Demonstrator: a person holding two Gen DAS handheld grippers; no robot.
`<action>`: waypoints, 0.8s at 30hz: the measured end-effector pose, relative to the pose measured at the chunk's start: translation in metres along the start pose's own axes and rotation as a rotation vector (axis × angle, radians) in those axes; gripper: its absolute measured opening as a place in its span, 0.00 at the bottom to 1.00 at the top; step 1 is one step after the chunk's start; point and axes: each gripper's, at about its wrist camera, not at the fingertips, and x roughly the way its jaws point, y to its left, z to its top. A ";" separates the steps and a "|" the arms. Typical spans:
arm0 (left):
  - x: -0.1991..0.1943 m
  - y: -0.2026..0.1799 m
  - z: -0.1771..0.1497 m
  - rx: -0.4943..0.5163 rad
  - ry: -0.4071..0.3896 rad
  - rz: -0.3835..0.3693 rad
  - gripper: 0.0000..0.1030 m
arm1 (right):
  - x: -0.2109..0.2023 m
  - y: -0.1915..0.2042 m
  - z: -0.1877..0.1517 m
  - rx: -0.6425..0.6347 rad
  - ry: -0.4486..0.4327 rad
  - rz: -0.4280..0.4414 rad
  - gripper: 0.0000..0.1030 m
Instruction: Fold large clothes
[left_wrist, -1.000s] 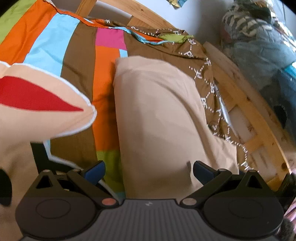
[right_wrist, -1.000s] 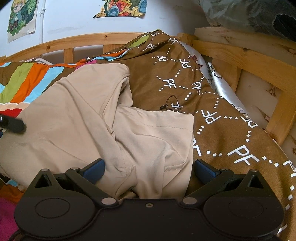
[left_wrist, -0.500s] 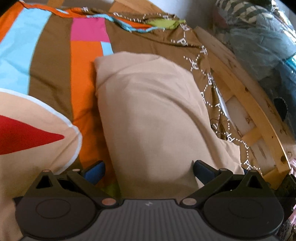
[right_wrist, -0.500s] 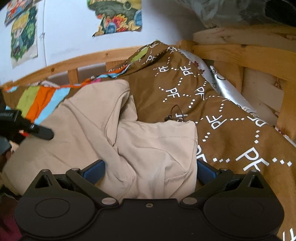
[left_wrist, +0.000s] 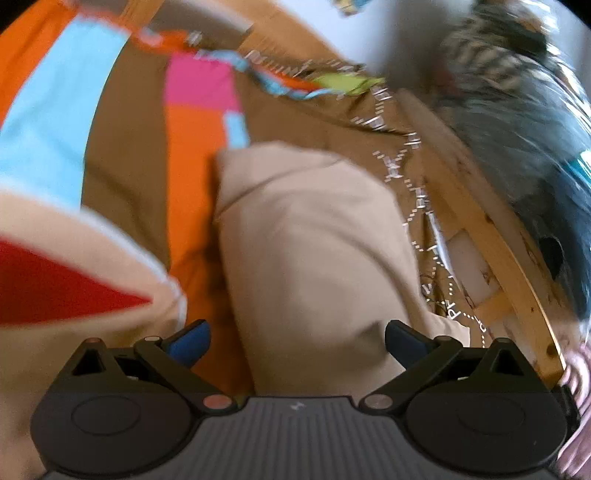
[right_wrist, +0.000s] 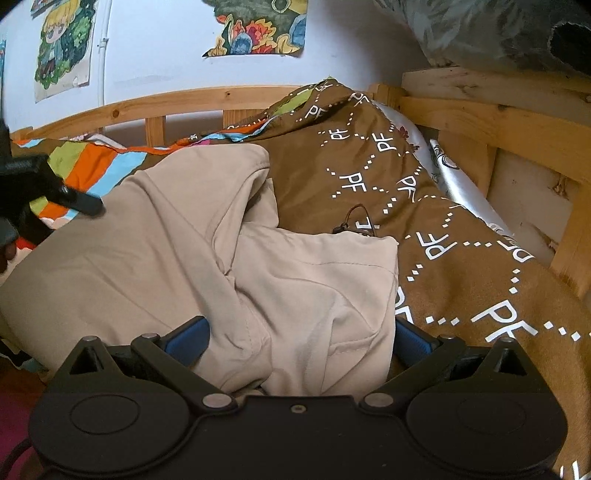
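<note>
1. Swinging since a moment ago, the left wrist view blurs; the beige garment (left_wrist: 314, 251) lies partly folded on the striped bedspread (left_wrist: 122, 155).
2. Left gripper (left_wrist: 297, 338) and right gripper (right_wrist: 299, 338) hang released, grasping nothing.
3. Next, I judge: pinch an edge and fold again.

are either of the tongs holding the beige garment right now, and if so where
Nothing is held. The left tongs and the right tongs are both open, with the beige garment lying loose on the bed between their fingers.

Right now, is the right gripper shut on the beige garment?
No, the right gripper is open, its two blue pads spread wide either side of the beige garment.
</note>
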 end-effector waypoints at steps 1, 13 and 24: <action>0.003 0.005 -0.001 -0.023 0.005 -0.015 1.00 | -0.001 0.000 0.000 0.002 -0.003 0.002 0.99; 0.019 -0.018 -0.001 0.071 0.022 0.035 1.00 | -0.005 -0.003 -0.003 0.028 -0.029 0.009 0.92; 0.015 -0.026 -0.003 0.137 0.023 0.057 1.00 | -0.007 -0.004 -0.004 0.051 -0.044 0.012 0.85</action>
